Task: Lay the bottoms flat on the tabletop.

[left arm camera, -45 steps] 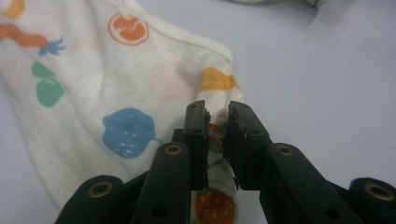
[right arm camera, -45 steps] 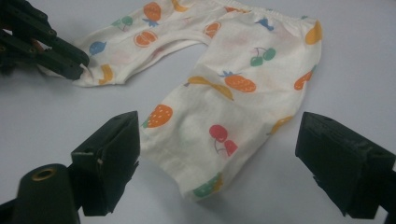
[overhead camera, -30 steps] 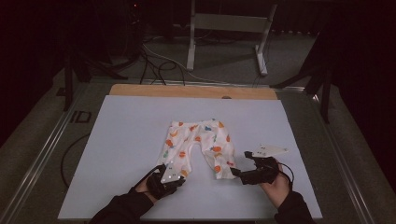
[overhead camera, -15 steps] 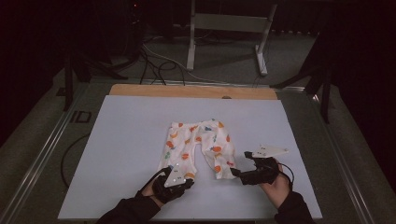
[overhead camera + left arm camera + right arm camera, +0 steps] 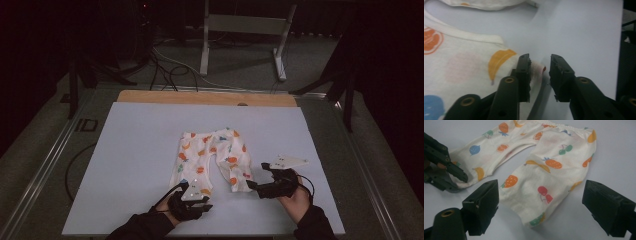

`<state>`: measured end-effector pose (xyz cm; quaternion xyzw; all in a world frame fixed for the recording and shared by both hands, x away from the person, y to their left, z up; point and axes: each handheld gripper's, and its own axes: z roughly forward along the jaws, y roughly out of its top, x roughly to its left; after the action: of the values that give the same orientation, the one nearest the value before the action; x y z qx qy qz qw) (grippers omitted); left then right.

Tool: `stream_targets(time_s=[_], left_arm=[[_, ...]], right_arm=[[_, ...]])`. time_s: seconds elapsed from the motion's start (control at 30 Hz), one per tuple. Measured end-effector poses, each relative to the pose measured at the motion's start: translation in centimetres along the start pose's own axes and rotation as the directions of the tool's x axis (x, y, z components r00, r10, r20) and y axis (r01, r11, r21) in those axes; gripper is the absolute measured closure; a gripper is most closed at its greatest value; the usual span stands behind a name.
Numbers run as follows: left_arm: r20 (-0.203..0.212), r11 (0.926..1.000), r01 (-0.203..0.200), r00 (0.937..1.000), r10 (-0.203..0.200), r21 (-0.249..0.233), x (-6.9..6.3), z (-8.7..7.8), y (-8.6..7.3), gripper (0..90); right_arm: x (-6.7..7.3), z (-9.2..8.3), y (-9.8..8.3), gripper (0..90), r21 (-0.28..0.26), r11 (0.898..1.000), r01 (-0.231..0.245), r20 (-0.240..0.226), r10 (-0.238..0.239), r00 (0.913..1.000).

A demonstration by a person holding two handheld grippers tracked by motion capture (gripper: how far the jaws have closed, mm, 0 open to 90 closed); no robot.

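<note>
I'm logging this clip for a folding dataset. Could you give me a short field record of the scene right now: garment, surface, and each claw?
garment: small white fruit-print trousers, lying flat, leg ends toward the person
surface: pale blue-white table sheet
left claw: open, at the hem corner of one leg, cloth between its jaws
right claw: open wide, jaws either side of the other leg's hem, not closed on it
</note>
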<state>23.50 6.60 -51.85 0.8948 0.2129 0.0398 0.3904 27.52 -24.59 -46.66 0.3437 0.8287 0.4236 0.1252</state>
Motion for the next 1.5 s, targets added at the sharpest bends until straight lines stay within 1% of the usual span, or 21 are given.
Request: stream_targets(time_s=[0.13,0.2,0.3,0.33,0.37,0.4,0.47,0.57,0.6,0.7,0.77,0.83,0.93,1.03,1.13,1.17,1.23,1.27,1.3,1.4,1.5], left_arm=[[0.017,0.9993,-0.032,0.9993,0.032,-0.022,-0.3,-0.4,0.2,58.3],[0.012,0.9988,-0.031,0.9994,0.031,-0.037,-0.3,-0.6,0.3,45.5],[-0.04,0.9935,-0.025,0.999,0.021,-0.111,-0.2,-2.5,1.0,28.1],[-0.04,0.9935,-0.025,0.999,0.021,-0.111,-0.2,-2.5,1.0,23.7],[-0.043,0.9894,-0.019,0.999,0.013,-0.144,0.1,-3.5,1.1,17.4],[-0.043,0.9894,-0.019,0.999,0.013,-0.144,0.1,-3.5,1.1,14.6],[-0.08,0.987,-0.026,0.9967,0.013,-0.159,0.4,-4.4,1.1,11.7],[-0.119,0.9836,-0.01,0.9929,-0.011,-0.18,1.0,-5.9,0.6,4.2],[-0.119,0.9836,-0.01,0.9929,-0.011,-0.18,1.0,-5.9,0.6,3.8],[-0.145,0.9791,0.014,0.9885,-0.044,-0.203,1.5,-7.0,-0.7,3.8],[-0.155,0.9787,0.028,0.986,-0.061,-0.203,1.7,-7.4,-1.4,3.8],[-0.169,0.9782,0.033,0.9832,-0.068,-0.205,1.8,-7.9,-2.1,3.7],[-0.18,0.9778,0.037,0.9807,-0.076,-0.206,2.0,-8.2,-2.8,2.5],[-0.202,0.9772,0.047,0.9753,-0.09,-0.207,2.6,-8.8,-4.0,2.5],[-0.211,0.9772,0.047,0.9732,-0.092,-0.207,2.7,-9.1,-4.4,2.5],[-0.21,0.9769,0.049,0.9733,-0.094,-0.208,2.8,-9.3,-4.7,2.5],[-0.208,0.9755,0.058,0.9728,-0.103,-0.212,2.9,-9.4,-5.0,2.5],[-0.208,0.9764,0.058,0.9728,-0.102,-0.208,2.9,-9.5,-5.1,2.5],[-0.213,0.9768,0.057,0.9717,-0.102,-0.206,3.0,-9.5,-5.2,2.5],[-0.217,0.9747,0.066,0.9697,-0.113,-0.214,3.1,-9.5,-5.4,2.5],[-0.229,0.9704,0.063,0.9664,-0.118,-0.233,3.1,-9.7,-5.3,2.5]], right_arm=[[0.1,-0.1,0.0,13.9,-0.007,1.0,-0.001,0.001,0.001,1.0],[0.0,-0.2,0.0,14.0,-0.009,1.0,-0.004,0.002,0.004,1.0],[0.1,-0.4,0.0,14.0,-0.012,1.0,0.001,0.003,-0.001,1.0],[0.1,-0.4,0.0,14.0,-0.012,1.0,0.001,0.003,-0.001,1.0],[0.1,-0.4,0.0,14.1,-0.014,1.0,-0.003,0.001,0.003,1.0],[0.1,-0.4,0.0,14.1,-0.014,1.0,-0.003,0.001,0.003,1.0],[0.5,-0.4,0.0,14.3,-0.016,1.0,0.003,-0.016,-0.003,0.9999],[0.9,-0.2,-0.2,14.7,0.011,1.0,0.012,-0.021,-0.012,0.9997],[0.9,-0.2,-0.2,14.7,0.011,1.0,0.012,-0.021,-0.012,0.9997],[0.2,0.3,-1.0,16.4,0.03,0.998,-0.048,-0.015,0.049,0.9987],[-0.1,0.5,-1.1,29.1,0.034,0.997,-0.075,0.031,0.074,0.9968],[-0.3,0.5,-1.2,34.8,0.019,0.993,-0.114,0.031,0.113,0.9931],[-0.2,1.0,-1.3,40.6,0.041,0.993,-0.113,0.039,0.112,0.993],[-0.2,2.0,-1.7,46.4,0.102,0.987,-0.122,0.042,0.118,0.9921],[-0.3,2.4,-1.9,54.1,0.137,0.983,-0.118,0.071,0.109,0.9915],[-0.5,2.6,-2.2,68.3,0.168,0.976,-0.139,0.074,0.128,0.989],[-1.1,2.7,-2.4,79.9,0.192,0.965,-0.181,0.051,0.174,0.9834],[-1.3,2.6,-2.5,87.4,0.199,0.956,-0.216,0.028,0.215,0.9762],[-1.5,2.6,-2.5,89.5,0.205,0.952,-0.228,0.017,0.23,0.9731],[-1.4,2.3,-2.2,90.0,0.213,0.954,-0.211,0.034,0.208,0.9775],[-1.1,1.3,-1.6,90.0,0.177,0.965,-0.194,0.038,0.19,0.9811]])
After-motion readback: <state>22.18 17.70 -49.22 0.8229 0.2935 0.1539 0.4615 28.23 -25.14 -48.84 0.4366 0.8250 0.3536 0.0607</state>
